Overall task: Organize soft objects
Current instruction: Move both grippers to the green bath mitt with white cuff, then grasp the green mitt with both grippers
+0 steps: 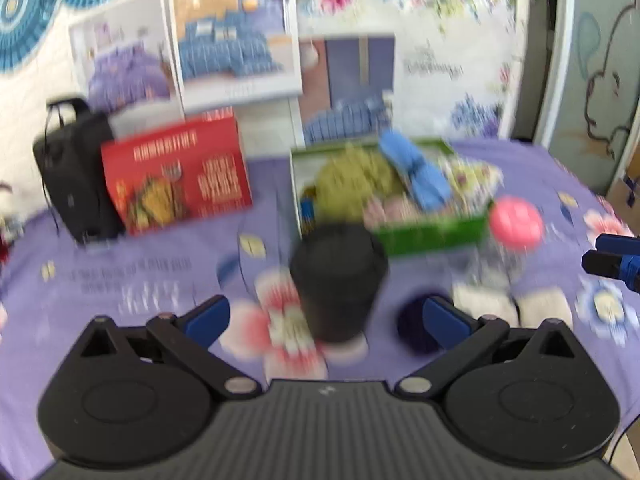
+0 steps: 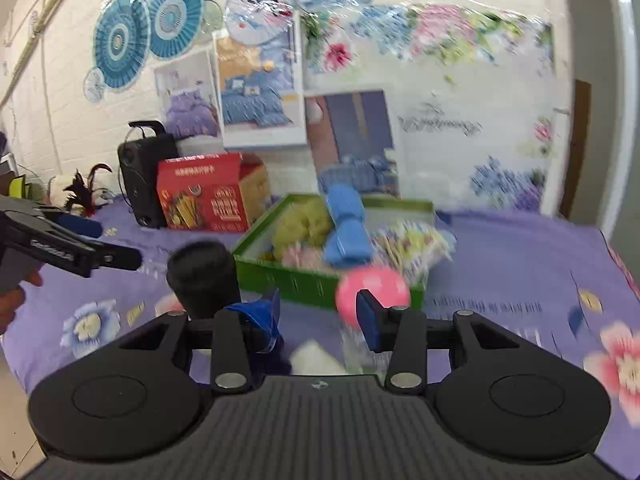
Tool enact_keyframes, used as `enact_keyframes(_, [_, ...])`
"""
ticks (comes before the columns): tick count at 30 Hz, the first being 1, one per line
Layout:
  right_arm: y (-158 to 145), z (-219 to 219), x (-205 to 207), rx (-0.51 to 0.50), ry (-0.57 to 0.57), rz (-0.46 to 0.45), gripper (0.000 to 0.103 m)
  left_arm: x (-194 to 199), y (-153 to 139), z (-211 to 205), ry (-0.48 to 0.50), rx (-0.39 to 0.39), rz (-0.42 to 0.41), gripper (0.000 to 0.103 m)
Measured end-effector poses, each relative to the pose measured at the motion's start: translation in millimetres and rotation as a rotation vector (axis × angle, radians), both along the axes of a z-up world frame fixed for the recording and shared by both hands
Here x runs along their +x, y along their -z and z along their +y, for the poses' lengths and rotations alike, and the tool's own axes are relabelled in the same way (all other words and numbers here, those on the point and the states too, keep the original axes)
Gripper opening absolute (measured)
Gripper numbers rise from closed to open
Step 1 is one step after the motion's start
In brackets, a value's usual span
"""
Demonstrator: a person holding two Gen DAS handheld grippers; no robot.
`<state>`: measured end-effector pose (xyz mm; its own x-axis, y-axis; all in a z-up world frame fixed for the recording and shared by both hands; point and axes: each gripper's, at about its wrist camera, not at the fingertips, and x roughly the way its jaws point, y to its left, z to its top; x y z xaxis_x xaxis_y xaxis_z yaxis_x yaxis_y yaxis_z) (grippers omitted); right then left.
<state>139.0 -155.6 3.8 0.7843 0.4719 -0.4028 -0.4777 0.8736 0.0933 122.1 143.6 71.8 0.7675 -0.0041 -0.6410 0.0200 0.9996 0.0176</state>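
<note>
On the purple floral bed (image 1: 520,168), left-wrist view: left tool (image 1: 326,316) wide apart, empty, w/ black cup (image 1: 338,280) ahead; green box (image 1: 432,236) holds soft items. Right-wrist view: right tool (image 2: 320,316) partly apart, nothing clamped; box (image 2: 304,280) beyond.

A black cylindrical cup (image 1: 338,280) stands upright on the purple flowered bedsheet (image 1: 140,264), directly ahead of the wide-open left gripper (image 1: 326,316) and blocking the straight way to the green open box (image 1: 432,236) behind it. Just right of the cup, a clear bottle with a round pink cap (image 1: 514,222) stands near the box's front right corner. The gap between cup and bottle is narrow. To the far left, a red printed carton (image 1: 176,176) and a black speaker (image 1: 74,168) close off the wall side. Bare sheet lies open at near left and at far right of the box.
</note>
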Motion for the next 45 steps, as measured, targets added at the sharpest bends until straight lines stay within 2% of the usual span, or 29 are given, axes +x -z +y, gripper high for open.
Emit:
enact_keyframes(4, [46.3,-19.7,-29.3,0.051,0.04,0.038,0.026,-25.9,41.8,-17.8,0.069,0.038,0.077,0.103])
enact_keyframes(7, [70.8,-30.1,-44.8,0.052,-0.07,0.121,0.026,-46.6,66.7,-34.8,0.204,0.102,0.12,0.103])
enact_keyframes(11, [78.1,-35.0,-64.8,-0.061,-0.178,0.15,0.027,-74.1,82.8,-52.2,0.366,0.212,0.13,0.103])
enact_keyframes(17, [85.7,-31.6,-89.1,-0.119,-0.241,0.19,0.027,-88.2,102.2,-65.1,0.467,0.301,0.177,0.103])
enact_keyframes(20, [94.0,-18.4,-99.7,-0.206,-0.264,0.168,0.028,-84.9,113.0,-70.2,0.484,0.37,0.187,0.103])
enact_keyframes(27, [112.3,12.0,-111.9,-0.499,-0.301,0.003,0.028,-68.8,120.7,-86.2,0.536,0.48,0.146,0.103])
enact_keyframes(29, [114.5,14.0,-108.6,-0.523,-0.295,-0.023,0.028,-66.0,120.3,-89.2,0.545,0.495,0.126,0.103])
enact_keyframes(33, [106.5,16.2,-98.9,-0.51,-0.242,-0.07,0.028,-59.3,119.0,-91.2,0.535,0.494,0.123,0.103])
enact_keyframes(37, [99.9,17.2,-90.7,-0.488,-0.246,-0.07,0.029,-55.9,116.2,-88.9,0.532,0.486,0.115,0.103])
enact_keyframes(42, [108.9,31.6,-84.4,-0.611,-0.261,-0.12,0.03,-48.4,117.5,-89.6,0.533,0.45,0.136,0.103])
enact_keyframes(45, [111.3,35.0,-89.3,-0.666,-0.292,-0.173,0.031,-51.5,117.5,-91.5,0.56,0.46,0.127,0.103])
